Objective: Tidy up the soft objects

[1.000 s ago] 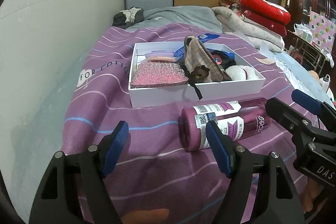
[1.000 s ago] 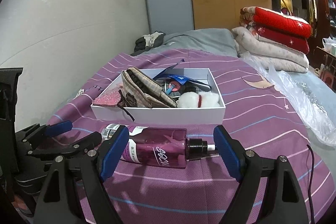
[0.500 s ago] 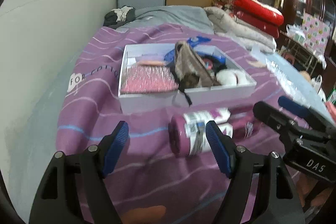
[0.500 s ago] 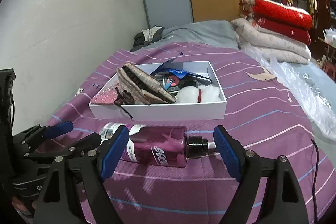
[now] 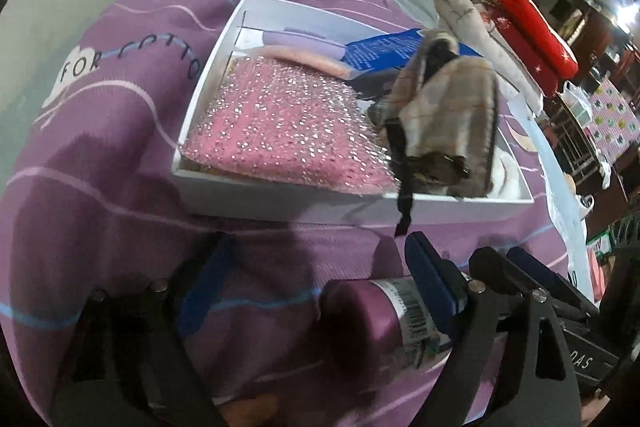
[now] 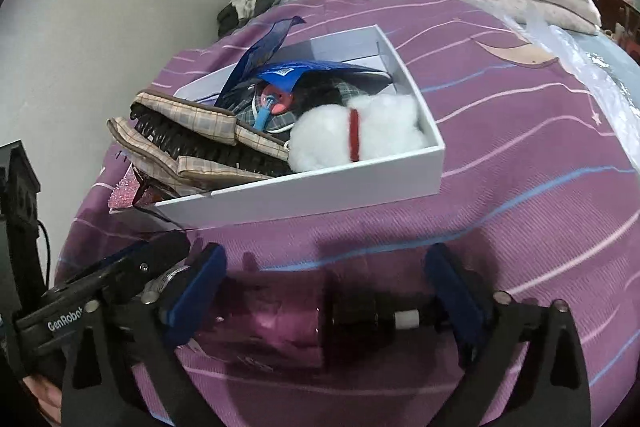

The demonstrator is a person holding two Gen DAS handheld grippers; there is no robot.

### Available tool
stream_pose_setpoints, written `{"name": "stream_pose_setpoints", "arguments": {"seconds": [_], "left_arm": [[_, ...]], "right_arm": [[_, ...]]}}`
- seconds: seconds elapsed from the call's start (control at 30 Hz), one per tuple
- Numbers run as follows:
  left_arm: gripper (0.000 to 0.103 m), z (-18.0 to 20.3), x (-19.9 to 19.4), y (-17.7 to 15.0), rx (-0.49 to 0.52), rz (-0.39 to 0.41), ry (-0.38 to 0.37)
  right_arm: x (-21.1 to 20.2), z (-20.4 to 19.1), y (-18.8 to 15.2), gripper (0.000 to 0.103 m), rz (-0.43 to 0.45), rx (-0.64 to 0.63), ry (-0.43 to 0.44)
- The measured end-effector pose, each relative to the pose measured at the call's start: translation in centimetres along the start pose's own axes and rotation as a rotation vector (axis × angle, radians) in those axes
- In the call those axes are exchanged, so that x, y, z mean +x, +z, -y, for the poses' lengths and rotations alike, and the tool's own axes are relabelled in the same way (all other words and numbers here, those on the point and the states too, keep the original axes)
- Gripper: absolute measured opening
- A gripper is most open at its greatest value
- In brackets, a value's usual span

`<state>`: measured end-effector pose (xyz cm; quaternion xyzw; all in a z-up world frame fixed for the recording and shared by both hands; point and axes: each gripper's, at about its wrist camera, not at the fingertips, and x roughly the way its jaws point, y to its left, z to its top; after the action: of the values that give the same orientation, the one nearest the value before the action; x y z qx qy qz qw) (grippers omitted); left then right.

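A: On the purple striped bedspread [image 6: 520,131], our right tongs [image 6: 324,291] stand wide apart astride the purple bottle [image 6: 280,323], which lies on its side with its dark cap toward 3 o'clock. No pad touches it that we can see.

B: Our left tongs [image 5: 316,283] are spread wide too, and the bottle's base [image 5: 360,319] sits between them, close against the pad at 3 o'clock. Whether that pad touches it, we cannot tell.

A: The white box [image 6: 320,191] lies just beyond at 12 o'clock, its near wall a narrow strip of bedspread away from the bottle.

B: It is packed: the pink sequinned cloth [image 5: 280,119] overhangs the near rim, and the plaid pouch [image 5: 444,119] rises above the walls, its black strap [image 5: 404,195] hanging over the edge.

A: The white plush [image 6: 360,135] fills the 3 o'clock corner. Open bedspread runs toward 3 o'clock, up to the clear plastic sheet [image 6: 580,55].
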<state>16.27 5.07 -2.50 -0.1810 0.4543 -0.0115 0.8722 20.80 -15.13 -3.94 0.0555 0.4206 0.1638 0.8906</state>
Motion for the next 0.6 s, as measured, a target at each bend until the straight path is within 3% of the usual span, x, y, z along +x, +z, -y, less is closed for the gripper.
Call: {"name": "stream_pose_setpoints", "arguments": {"seconds": [0.13,0.3,0.6], "left_arm": [[0.09,0.1,0.1,0.1,-0.017,0.005,0.006],[0.096,-0.3,0.3,0.1,-0.023,0.008,-0.043],[0.097,-0.4,0.3,0.2,-0.024,0.006,-0.048]], "right_arm": [[1.0,0.6,0.4,0.103,-0.027,0.025,0.028],[0.5,1.3,0.4,0.103,-0.015,0.042,0.063],[0.7,1.6,0.7,0.103,-0.023,0.05,0.078]]}}
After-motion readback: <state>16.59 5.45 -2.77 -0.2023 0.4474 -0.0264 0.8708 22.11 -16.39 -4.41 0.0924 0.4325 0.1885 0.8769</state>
